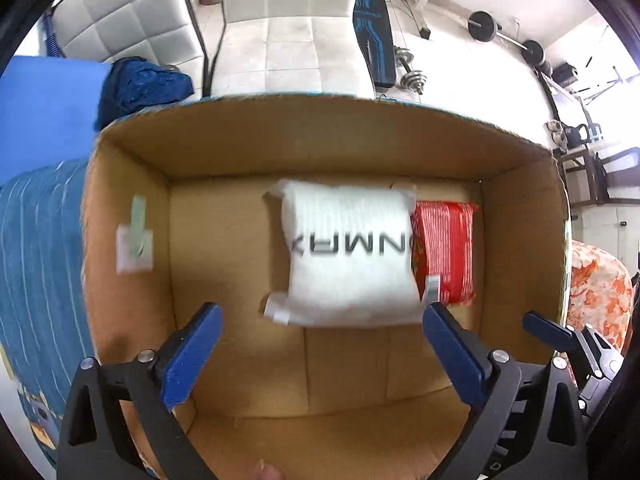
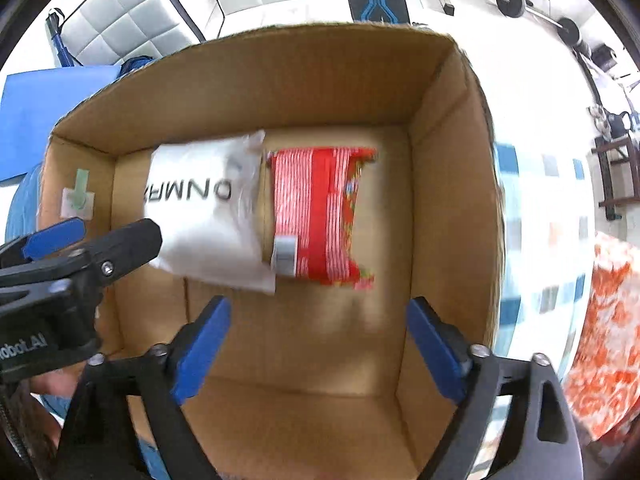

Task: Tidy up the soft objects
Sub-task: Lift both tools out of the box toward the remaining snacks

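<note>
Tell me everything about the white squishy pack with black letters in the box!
The white pack is a soft, pillow-like bundle in clear crinkly plastic wrap, with big black letters across it that read upside down from here. It lies flat on the floor of the cardboard box, towards the far wall. Its right edge lies against, or slightly over, the red striped pack beside it. The wrap sticks out at the corners. Neither gripper holds it.

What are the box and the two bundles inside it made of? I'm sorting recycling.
Cardboard box: brown corrugated board, matte, with creased flaps. White bundle: likely ribbed knit fabric in clear glossy plastic wrap. Red bundle: probably striped red-white fabric, also seemingly wrapped; blur leaves it open.
</note>
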A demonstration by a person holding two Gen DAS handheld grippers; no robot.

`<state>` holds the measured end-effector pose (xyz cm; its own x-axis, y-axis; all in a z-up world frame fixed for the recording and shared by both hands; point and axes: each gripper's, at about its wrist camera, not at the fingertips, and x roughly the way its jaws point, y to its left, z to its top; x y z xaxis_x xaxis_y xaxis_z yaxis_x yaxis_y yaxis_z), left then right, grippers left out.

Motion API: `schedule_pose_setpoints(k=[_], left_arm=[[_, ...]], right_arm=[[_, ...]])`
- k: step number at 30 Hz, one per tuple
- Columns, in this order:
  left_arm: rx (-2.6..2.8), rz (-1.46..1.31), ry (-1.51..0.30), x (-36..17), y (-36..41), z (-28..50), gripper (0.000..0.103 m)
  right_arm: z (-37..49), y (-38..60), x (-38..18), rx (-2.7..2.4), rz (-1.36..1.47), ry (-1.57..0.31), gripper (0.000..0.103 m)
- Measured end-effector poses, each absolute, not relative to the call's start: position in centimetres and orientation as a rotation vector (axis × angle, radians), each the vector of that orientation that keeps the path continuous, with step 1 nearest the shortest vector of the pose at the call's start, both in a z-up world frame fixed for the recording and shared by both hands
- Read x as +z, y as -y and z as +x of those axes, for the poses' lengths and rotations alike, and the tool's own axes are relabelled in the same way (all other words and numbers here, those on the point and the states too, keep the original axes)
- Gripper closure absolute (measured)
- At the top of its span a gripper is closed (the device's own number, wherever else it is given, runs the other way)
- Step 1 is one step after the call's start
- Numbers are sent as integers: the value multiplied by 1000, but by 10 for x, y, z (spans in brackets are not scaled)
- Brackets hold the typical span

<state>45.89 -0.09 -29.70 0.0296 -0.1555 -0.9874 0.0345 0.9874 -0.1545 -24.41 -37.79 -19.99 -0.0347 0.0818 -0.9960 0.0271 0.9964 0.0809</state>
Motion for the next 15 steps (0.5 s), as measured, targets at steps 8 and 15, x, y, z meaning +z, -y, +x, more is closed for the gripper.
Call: schedule_pose_setpoints(k=[8,15], left_arm=[[-122,-42,-1437,-273,-12,427,0],[-84,-13,-1350,-249,-17,395,0]], right_arm=[[-351,385,-149,29,78,-1517,0],[-468,419,-64,-4,31,-1401,0]])
